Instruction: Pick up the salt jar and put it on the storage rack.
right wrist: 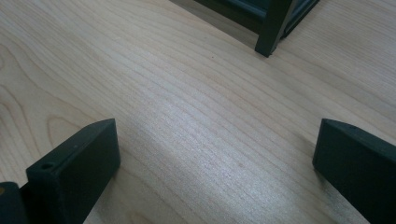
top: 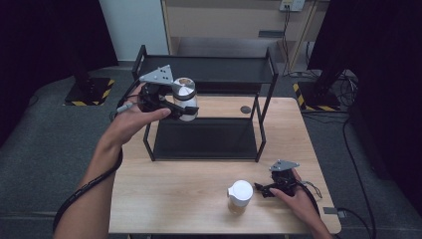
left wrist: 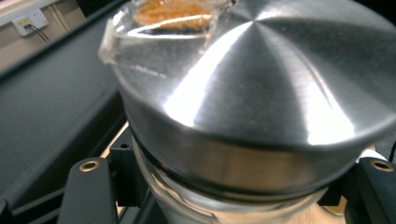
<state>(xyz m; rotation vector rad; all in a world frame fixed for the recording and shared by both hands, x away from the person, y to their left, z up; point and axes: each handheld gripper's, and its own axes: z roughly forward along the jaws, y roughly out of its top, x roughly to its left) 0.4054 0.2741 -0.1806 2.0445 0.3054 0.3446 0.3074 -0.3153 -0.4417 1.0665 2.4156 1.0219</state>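
Observation:
A glass jar with a brushed steel lid (top: 184,89) hangs in the air at the front left corner of the black two-tier rack (top: 209,69), level with its upper shelf. My left gripper (top: 186,110) is shut on the jar's body just under the lid. In the left gripper view the steel lid (left wrist: 261,88) looms large, with a clear flap showing orange-brown contents behind it, and the black fingers (left wrist: 88,191) sit at either side of the glass. My right gripper (top: 261,189) rests on the table, open, with bare wood between its fingers (right wrist: 74,168).
A second jar with a white lid (top: 240,195) stands on the wooden table (top: 179,194) just left of the right gripper. The rack's lower shelf (top: 204,139) is bare. One rack leg (right wrist: 271,32) stands ahead in the right gripper view.

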